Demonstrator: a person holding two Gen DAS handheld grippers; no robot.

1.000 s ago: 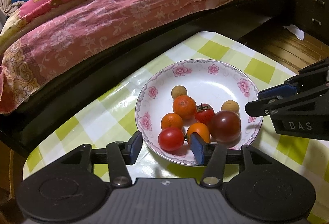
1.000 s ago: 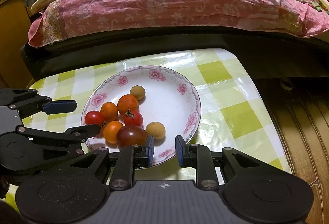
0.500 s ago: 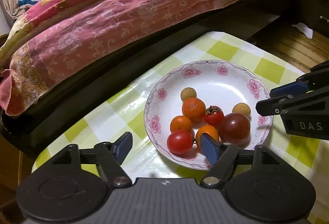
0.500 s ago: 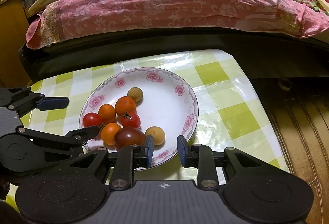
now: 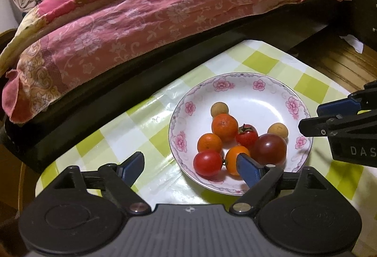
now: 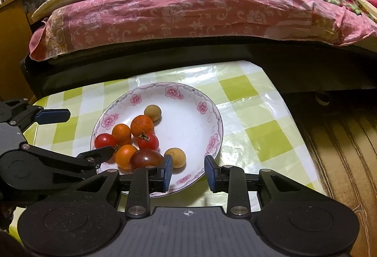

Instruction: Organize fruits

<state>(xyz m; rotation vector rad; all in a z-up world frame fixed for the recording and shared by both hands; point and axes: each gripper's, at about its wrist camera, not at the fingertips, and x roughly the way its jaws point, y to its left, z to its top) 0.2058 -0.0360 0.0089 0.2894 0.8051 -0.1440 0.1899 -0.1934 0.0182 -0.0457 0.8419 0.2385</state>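
A white plate with a pink flower rim (image 5: 259,86) (image 6: 188,96) holds several small fruits: a red tomato (image 5: 207,162) (image 6: 104,141), a stemmed red tomato (image 5: 247,137) (image 6: 148,141), a dark purple tomato (image 5: 270,149) (image 6: 146,159), oranges (image 5: 224,127) (image 6: 142,125) and two tan longans (image 5: 219,109) (image 6: 174,157). My left gripper (image 5: 190,166) is open and empty at the plate's near left rim. My right gripper (image 6: 187,171) is open and empty at the plate's near rim, and shows in the left wrist view (image 5: 329,115).
The plate sits on a small table with a green and white checked cover (image 5: 141,120) (image 6: 254,115). A bed with a pink floral quilt (image 5: 141,9) (image 6: 188,9) runs along the far side. Wooden floor (image 6: 341,139) lies to the right.
Both grippers have pulled back a little from the plate. The left jaws have opened wider, and the right jaws have opened from a narrow gap. The fruits have not moved.
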